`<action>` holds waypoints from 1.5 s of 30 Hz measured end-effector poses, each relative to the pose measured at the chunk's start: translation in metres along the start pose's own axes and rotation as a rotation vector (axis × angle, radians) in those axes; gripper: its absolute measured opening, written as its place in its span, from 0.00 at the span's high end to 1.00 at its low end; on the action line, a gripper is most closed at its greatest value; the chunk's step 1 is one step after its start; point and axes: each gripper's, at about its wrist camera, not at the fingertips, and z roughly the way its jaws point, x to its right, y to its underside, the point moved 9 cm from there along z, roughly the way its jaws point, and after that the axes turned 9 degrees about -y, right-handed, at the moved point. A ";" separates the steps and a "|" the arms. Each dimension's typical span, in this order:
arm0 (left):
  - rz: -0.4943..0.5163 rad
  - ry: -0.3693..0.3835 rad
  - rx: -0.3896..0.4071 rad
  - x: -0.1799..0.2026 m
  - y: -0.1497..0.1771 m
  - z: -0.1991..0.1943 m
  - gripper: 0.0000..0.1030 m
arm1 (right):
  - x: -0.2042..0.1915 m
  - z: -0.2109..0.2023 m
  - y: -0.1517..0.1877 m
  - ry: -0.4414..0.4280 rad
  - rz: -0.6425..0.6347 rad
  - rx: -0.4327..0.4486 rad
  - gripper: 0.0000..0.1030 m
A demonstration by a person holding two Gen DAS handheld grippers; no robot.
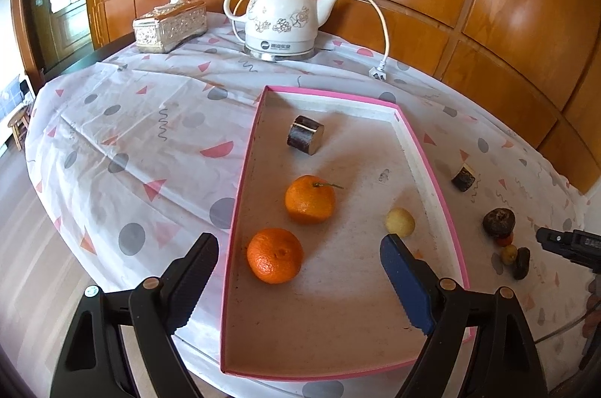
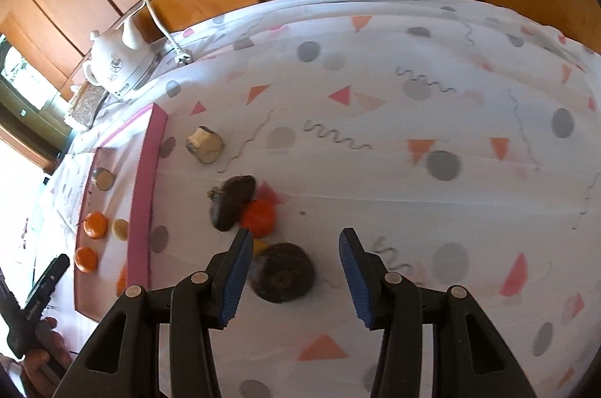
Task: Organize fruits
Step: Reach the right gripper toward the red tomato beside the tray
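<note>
Landmark: a shallow pink-rimmed cardboard box [image 1: 432,168] lies on the round table under a white plastic cloth with grey dots and pink triangles [image 1: 124,135].
Your left gripper [image 1: 298,279]: it hangs over the box's near end, its fingers spread wide, gripping nothing.
Your right gripper [image 2: 293,276]: it hovers over the cloth just outside the box's right wall, fingers spread apart, empty.
Inside the box: two orange mandarins [image 1: 275,255] [image 1: 310,199], a small pale yellow round fruit [image 1: 400,221] and a dark cut cane cylinder [image 1: 305,134] at the far end.
Outside the box, right side: a dark wrinkled round fruit [image 2: 282,272] sits between your right fingers; beyond it lie a small orange fruit [image 2: 259,217], another dark rough fruit [image 2: 231,200] and a second cut cane piece [image 2: 204,145].
Beyond the box: a white ceramic floral electric kettle [image 1: 280,14] and an ornate gold tissue box [image 1: 169,26].
</note>
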 end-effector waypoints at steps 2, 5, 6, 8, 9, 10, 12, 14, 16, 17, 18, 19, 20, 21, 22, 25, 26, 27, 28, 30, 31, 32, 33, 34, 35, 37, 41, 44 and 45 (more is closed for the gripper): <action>-0.002 0.002 0.001 0.000 -0.001 0.000 0.14 | -0.011 0.007 -0.002 -0.007 -0.022 -0.011 0.54; 0.000 0.008 0.003 0.001 -0.001 0.000 0.14 | -0.030 0.018 -0.009 -0.015 -0.070 -0.022 0.55; 0.000 0.009 0.002 0.001 -0.001 0.001 0.14 | -0.037 0.022 -0.013 -0.009 -0.094 -0.022 0.55; -0.003 0.013 -0.004 0.000 -0.001 0.002 0.14 | -0.042 0.024 -0.017 0.014 -0.120 -0.019 0.55; -0.007 0.012 -0.008 -0.002 -0.001 0.003 0.14 | -0.043 0.024 -0.018 0.030 -0.132 -0.018 0.55; -0.012 0.013 -0.013 -0.003 -0.001 0.004 0.14 | -0.042 0.023 -0.017 0.041 -0.145 -0.021 0.55; -0.023 0.014 -0.017 -0.005 0.000 0.005 0.14 | -0.038 0.022 -0.013 0.068 -0.168 -0.032 0.56; -0.034 0.013 -0.023 -0.007 0.000 0.008 0.14 | -0.029 0.020 -0.007 0.090 -0.187 -0.053 0.64; -0.038 0.016 -0.027 -0.006 0.001 0.009 0.14 | -0.023 0.021 -0.002 0.086 -0.192 -0.076 0.65; -0.035 0.016 -0.027 -0.005 0.001 0.009 0.14 | -0.021 0.022 0.000 0.088 -0.200 -0.085 0.66; -0.031 0.016 -0.028 -0.003 0.002 0.009 0.14 | -0.020 0.025 0.002 0.090 -0.209 -0.096 0.68; -0.028 0.016 -0.029 -0.002 0.002 0.009 0.14 | -0.020 0.028 0.003 0.089 -0.213 -0.106 0.68; -0.023 0.016 -0.031 -0.001 0.003 0.010 0.14 | -0.020 0.032 0.004 0.084 -0.213 -0.114 0.68; -0.022 0.015 -0.033 -0.001 0.003 0.010 0.14 | -0.022 0.037 0.005 0.077 -0.217 -0.123 0.68; -0.022 0.015 -0.034 -0.001 0.003 0.010 0.14 | -0.025 0.042 0.004 0.071 -0.227 -0.125 0.68; -0.024 0.011 -0.037 -0.003 0.003 0.011 0.14 | -0.035 0.053 0.002 0.051 -0.248 -0.140 0.68; -0.025 0.010 -0.038 -0.003 0.003 0.011 0.14 | -0.038 0.057 0.002 0.057 -0.264 -0.148 0.68; -0.025 0.009 -0.039 -0.003 0.004 0.012 0.14 | -0.041 0.060 0.002 0.065 -0.285 -0.151 0.68; -0.024 0.009 -0.040 -0.003 0.004 0.012 0.14 | -0.043 0.063 0.002 0.071 -0.300 -0.155 0.68; -0.022 0.009 -0.036 -0.003 0.004 0.011 0.14 | -0.046 0.067 0.004 0.095 -0.340 -0.157 0.72; -0.023 0.009 -0.034 -0.003 0.003 0.010 0.14 | -0.047 0.068 0.005 0.100 -0.350 -0.157 0.73; -0.026 0.008 -0.029 -0.004 0.002 0.009 0.14 | -0.048 0.070 0.008 0.097 -0.353 -0.163 0.73; -0.028 0.008 -0.026 -0.005 0.002 0.009 0.14 | -0.046 0.073 0.012 0.090 -0.346 -0.176 0.73; -0.033 0.008 -0.022 -0.006 0.001 0.008 0.14 | -0.044 0.076 0.015 0.092 -0.346 -0.188 0.73; -0.036 0.007 -0.019 -0.007 0.000 0.007 0.14 | -0.044 0.076 0.014 0.090 -0.350 -0.173 0.73; -0.042 0.005 -0.019 -0.009 0.000 0.006 0.14 | -0.043 0.074 0.014 0.088 -0.335 -0.161 0.74; -0.067 0.000 -0.007 -0.015 -0.002 0.001 0.14 | -0.041 0.073 0.013 0.096 -0.321 -0.149 0.74; -0.086 -0.007 0.002 -0.021 -0.003 -0.004 0.14 | -0.041 0.072 0.013 0.097 -0.319 -0.136 0.75; -0.093 -0.008 0.006 -0.023 -0.003 -0.005 0.14 | -0.041 0.072 0.014 0.100 -0.321 -0.133 0.75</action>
